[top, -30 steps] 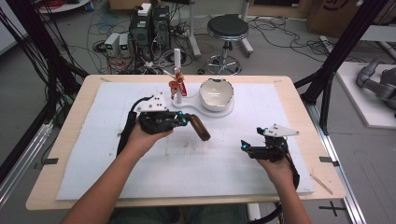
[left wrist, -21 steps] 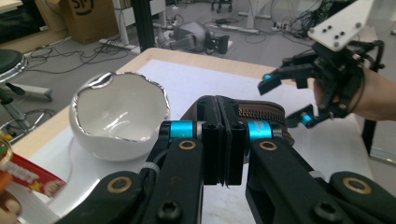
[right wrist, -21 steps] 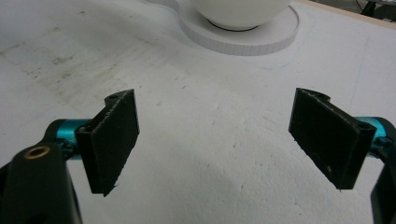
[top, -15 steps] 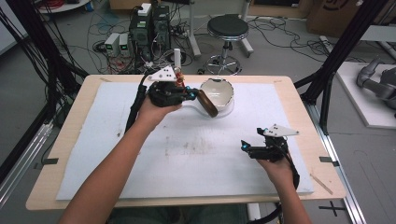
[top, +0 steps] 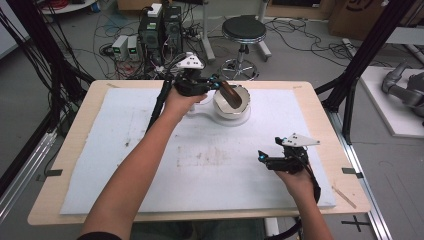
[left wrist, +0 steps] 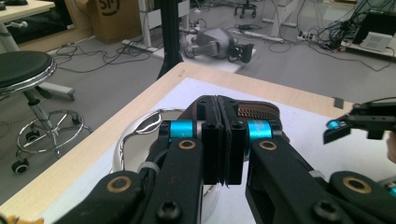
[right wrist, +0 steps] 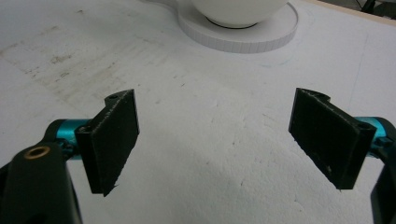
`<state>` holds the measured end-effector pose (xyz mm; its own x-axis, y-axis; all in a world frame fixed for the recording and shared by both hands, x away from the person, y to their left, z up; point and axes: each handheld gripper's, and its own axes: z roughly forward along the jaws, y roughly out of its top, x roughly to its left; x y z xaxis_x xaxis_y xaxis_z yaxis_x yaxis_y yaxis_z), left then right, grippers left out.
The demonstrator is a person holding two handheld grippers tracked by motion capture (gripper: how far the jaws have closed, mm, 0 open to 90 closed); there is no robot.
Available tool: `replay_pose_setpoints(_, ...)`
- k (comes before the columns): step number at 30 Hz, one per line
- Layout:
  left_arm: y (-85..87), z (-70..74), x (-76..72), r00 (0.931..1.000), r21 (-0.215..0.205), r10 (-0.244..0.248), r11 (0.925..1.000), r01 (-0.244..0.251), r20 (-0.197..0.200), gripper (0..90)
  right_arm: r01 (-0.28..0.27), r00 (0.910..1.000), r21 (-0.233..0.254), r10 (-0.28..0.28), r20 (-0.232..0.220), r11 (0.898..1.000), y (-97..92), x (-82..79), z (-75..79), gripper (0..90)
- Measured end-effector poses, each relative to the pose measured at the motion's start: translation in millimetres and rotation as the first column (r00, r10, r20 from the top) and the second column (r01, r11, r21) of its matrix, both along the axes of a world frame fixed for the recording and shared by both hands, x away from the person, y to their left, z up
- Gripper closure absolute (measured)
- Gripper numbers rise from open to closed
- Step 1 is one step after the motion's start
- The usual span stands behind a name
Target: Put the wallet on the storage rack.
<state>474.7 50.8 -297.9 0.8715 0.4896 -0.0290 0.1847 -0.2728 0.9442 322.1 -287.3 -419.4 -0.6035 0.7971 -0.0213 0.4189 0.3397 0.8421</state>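
My left gripper (top: 219, 85) is at the far side of the table, shut on a dark brown object (top: 231, 94) that hangs tilted over the metal bowl (top: 235, 107). In the left gripper view the jaws of the left gripper (left wrist: 223, 140) are pressed together, and the brown object (left wrist: 256, 110), ribbed on one edge, sticks out beyond them above the bowl (left wrist: 140, 135). My right gripper (top: 261, 157) rests low over the white mat at the near right, open. In the right gripper view, the right gripper (right wrist: 231, 140) has bare mat between its wide pads.
The bowl sits on a round white base (top: 242, 119) on the white foam mat (top: 125, 150). The base (right wrist: 243, 37) lies ahead of the right gripper. A stool (top: 243, 30) and electronics boxes (top: 160, 30) stand beyond the far table edge. Black frame posts (top: 350, 95) flank the table.
My left hand has carried the brown object from the middle of the mat away toward the far side and up, to above the bowl. The right hand has stayed put.
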Motion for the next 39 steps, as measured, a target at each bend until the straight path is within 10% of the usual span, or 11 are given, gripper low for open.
replay_pose_setpoints(18,-21.9,-40.3,24.8,0.9935,0.112,0.101,0.9892,-0.095,-0.053,86.8,0.003,1.0000,0.001,-0.003,0.000,1.000,-1.0,-1.6,-0.3,16.1)
replay_pose_setpoints(22,-19.0,-42.5,24.0,0.9868,0.140,0.135,0.9827,-0.121,-0.090,53.5,0.002,1.0000,0.004,-0.002,0.002,1.000,-1.2,-2.6,0.3,16.1)
replay_pose_setpoints(29,5.1,-32.4,4.1,0.9882,0.088,0.112,0.9907,-0.103,-0.105,34.7,0.006,0.9999,0.010,-0.006,0.014,1.000,-2.8,-3.5,2.3,16.1)
replay_pose_setpoints(39,52.4,-42.5,-43.2,0.9902,0.023,0.064,0.9978,-0.062,-0.124,29.7,0.002,0.9999,0.014,-0.002,0.016,1.000,-0.7,-4.6,3.8,16.1)
